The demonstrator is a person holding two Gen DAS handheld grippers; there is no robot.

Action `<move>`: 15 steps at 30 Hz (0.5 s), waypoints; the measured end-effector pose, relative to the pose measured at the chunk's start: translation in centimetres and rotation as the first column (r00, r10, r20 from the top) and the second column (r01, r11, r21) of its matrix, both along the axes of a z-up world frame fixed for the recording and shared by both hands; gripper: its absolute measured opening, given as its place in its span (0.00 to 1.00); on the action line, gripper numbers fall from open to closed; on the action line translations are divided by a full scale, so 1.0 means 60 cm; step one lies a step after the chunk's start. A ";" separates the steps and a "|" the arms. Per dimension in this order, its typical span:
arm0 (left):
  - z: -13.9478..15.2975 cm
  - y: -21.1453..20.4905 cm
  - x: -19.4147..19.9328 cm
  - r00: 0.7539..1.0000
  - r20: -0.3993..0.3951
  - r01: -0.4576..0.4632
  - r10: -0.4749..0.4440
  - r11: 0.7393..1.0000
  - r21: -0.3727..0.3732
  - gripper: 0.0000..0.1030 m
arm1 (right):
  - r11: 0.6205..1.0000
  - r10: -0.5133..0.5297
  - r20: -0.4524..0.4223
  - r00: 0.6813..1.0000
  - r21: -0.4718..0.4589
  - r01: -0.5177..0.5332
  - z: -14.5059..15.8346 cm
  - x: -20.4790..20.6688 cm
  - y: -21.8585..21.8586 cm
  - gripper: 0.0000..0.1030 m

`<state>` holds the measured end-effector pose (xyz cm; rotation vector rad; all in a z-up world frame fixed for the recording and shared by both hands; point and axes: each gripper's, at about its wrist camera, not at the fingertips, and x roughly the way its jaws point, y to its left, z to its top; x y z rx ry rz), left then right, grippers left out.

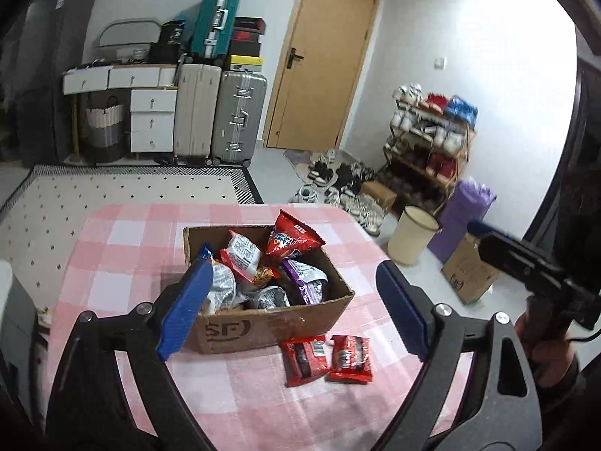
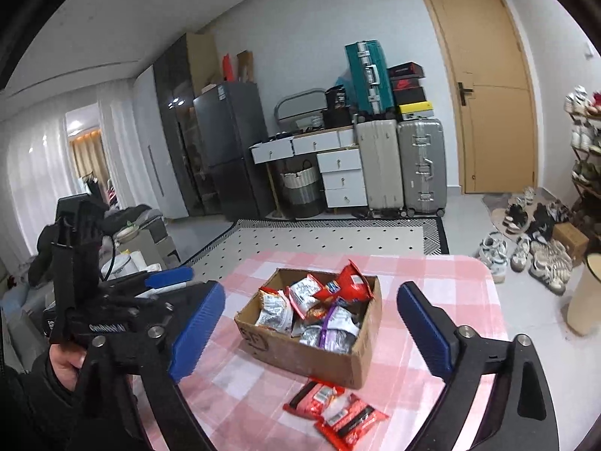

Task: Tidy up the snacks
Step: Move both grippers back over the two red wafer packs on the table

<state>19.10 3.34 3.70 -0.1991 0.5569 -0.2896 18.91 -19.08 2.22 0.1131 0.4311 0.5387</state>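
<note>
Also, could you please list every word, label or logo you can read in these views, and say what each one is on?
"SF": printed on the near side of the cardboard box, partly cut off in the right wrist view.
White lettering on the left gripper's black body: too blurred to read.
Print on the snack packets in the box and on the two red packets on the table: too small to read.
Shoe boxes: logo unreadable.

Left gripper spread wide; cardboard box holds snacks.

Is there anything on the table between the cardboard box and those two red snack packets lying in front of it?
No. In the left wrist view, only bare checked tablecloth separates the cardboard box from the two red packets; the right wrist view agrees.
</note>
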 end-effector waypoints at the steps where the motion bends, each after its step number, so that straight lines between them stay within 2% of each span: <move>1: 0.000 0.003 -0.008 1.000 0.005 -0.004 0.004 1.000 -0.012 0.86 | 1.000 -0.004 -0.008 1.000 0.014 0.004 -0.004 -0.008 -0.008 0.94; 4: -0.004 0.012 -0.037 1.000 0.020 -0.016 0.016 1.000 -0.013 1.00 | 0.999 -0.020 -0.024 1.000 0.031 0.021 -0.012 -0.025 -0.028 0.94; 9: -0.025 0.008 -0.058 1.000 0.011 0.000 0.000 1.000 0.000 1.00 | 0.999 -0.033 -0.061 0.998 0.039 0.036 -0.036 -0.045 -0.048 0.94; 15: -0.070 0.003 -0.076 1.000 -0.027 0.000 0.000 1.000 0.012 1.00 | 0.998 -0.061 -0.133 0.989 0.004 0.062 -0.100 -0.049 -0.043 0.94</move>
